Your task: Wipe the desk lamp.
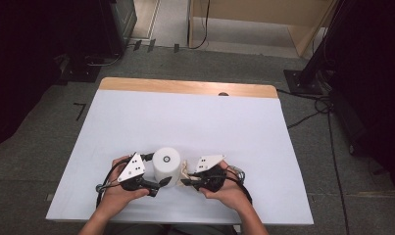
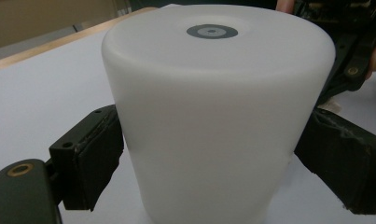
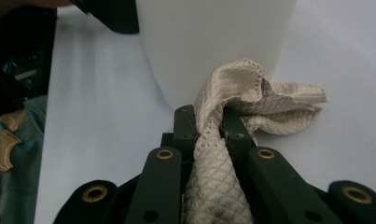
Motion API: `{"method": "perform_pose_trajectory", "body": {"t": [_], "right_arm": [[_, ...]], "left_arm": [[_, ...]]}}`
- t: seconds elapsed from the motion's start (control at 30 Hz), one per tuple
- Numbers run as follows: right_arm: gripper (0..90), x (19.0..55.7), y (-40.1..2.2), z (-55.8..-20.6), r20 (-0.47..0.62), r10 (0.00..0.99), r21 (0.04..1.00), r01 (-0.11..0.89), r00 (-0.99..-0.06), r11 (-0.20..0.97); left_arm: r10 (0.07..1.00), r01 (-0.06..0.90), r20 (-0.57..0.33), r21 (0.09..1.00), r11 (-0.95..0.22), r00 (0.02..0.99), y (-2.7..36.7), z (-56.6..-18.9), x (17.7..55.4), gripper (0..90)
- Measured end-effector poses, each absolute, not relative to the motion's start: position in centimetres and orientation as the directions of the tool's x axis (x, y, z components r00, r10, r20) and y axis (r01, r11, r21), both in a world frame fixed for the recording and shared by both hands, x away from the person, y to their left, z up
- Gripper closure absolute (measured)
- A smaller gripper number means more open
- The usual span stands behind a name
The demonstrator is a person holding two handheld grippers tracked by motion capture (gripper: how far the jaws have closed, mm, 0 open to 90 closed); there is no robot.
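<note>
At the near edge of the table (image 1: 185,117), around six o'clock, a white cylinder (image 1: 166,165), upright on its base. At its nine o'clock, the left claw (image 1: 155,185), jaws partly open and set round the lower wall, one pad on each flank, seemingly pressing, though contact at the far pad is hard to confirm. Keep that hold low and steady to prevent tipping or spinning. Avoid squeezing harder than needed on a smooth, probably thin wall. At three o'clock, the right claw (image 3: 209,116), clamped tight on a bunched beige cloth (image 3: 251,98), with the loose fold touching the cylinder's foot. Wipe with that loose fold, never with the bare jaw tips. Press lightly toward nine o'clock, into the bracing hold. Sweep from the foot upward in short strokes, keeping the cloth between metal and wall throughout.
</note>
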State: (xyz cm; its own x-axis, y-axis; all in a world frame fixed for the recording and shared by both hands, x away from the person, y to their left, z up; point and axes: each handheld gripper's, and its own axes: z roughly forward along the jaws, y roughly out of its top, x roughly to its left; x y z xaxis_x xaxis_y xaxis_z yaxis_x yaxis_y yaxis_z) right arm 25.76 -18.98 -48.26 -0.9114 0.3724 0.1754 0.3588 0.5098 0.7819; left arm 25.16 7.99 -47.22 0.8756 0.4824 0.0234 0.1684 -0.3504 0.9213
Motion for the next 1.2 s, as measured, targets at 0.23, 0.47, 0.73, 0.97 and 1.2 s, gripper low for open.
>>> {"method": "perform_pose_trajectory", "body": {"t": [0.23, 0.47, 0.73, 0.97, 1.2], "right_arm": [[80.4, 25.6, -19.7, -46.7, 0.165, 0.401, 0.850, 0.336, -0.901, 0.405], [80.3, 24.9, -20.1, -44.4, 0.134, 0.458, 0.919, 0.283, -0.879, 0.273], [80.2, 24.8, -20.1, -44.1, 0.138, 0.469, 0.934, 0.272, -0.872, 0.232], [80.0, 25.9, -19.5, -47.2, 0.185, 0.476, 0.846, 0.386, -0.860, 0.369], [80.0, 26.1, -19.3, -47.5, 0.195, 0.474, 0.826, 0.405, -0.859, 0.393]], "left_arm": [[0.486, 0.180, 0.015, 0.919, -0.350, 0.874, 7.9, -47.4, 25.1, 9.3], [0.489, 0.185, 0.016, 0.915, -0.359, 0.872, 7.6, -47.6, 25.1, 8.7], [0.489, 0.182, 0.019, 0.915, -0.361, 0.872, 7.5, -47.6, 25.0, 8.6], [0.492, 0.180, 0.025, 0.913, -0.366, 0.870, 7.4, -47.7, 25.0, 8.5], [0.488, 0.178, 0.023, 0.915, -0.361, 0.872, 7.4, -47.8, 25.1, 8.4]]}}
